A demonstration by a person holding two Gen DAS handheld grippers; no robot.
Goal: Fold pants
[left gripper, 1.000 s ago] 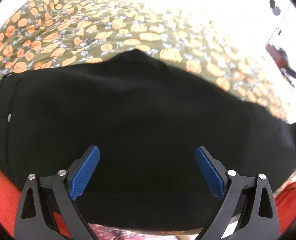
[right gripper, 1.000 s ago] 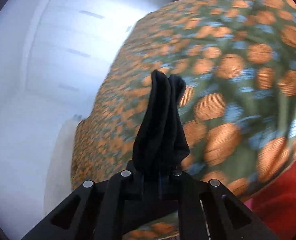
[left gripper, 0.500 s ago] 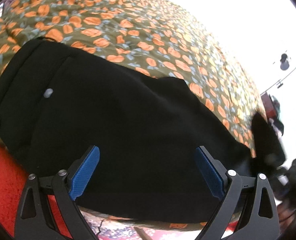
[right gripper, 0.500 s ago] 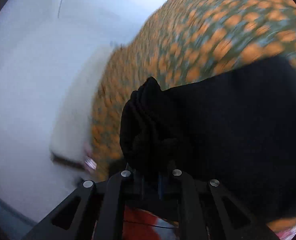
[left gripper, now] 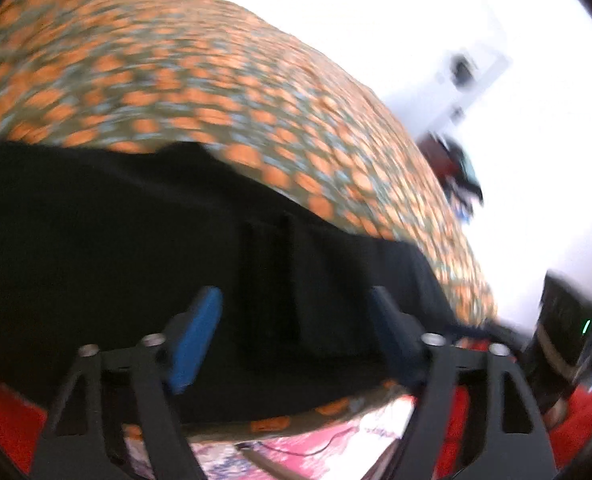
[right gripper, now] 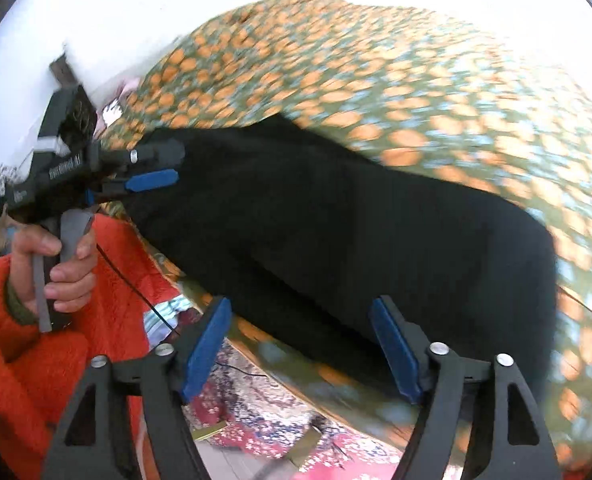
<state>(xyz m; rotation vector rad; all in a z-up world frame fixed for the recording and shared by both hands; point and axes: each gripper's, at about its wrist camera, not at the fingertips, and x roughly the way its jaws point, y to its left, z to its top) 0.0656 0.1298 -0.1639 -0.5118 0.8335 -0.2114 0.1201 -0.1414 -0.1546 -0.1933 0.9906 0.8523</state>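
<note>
Half a second before, the right gripper point(right gripper: 301, 350) pinched the black pants point(right gripper: 335, 232); then it let go and stood wide open. Both pants legs lay flat on the spotted bed cover point(right gripper: 435, 80), so the fold could rest. Its partner, the left gripper point(left gripper: 296, 332), was wide open too, holding nothing.

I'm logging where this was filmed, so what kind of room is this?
Probably a bedroom at home: black pants lie on a wide orange-flowered bedspread, with a floral rug on the floor beside it.
</note>
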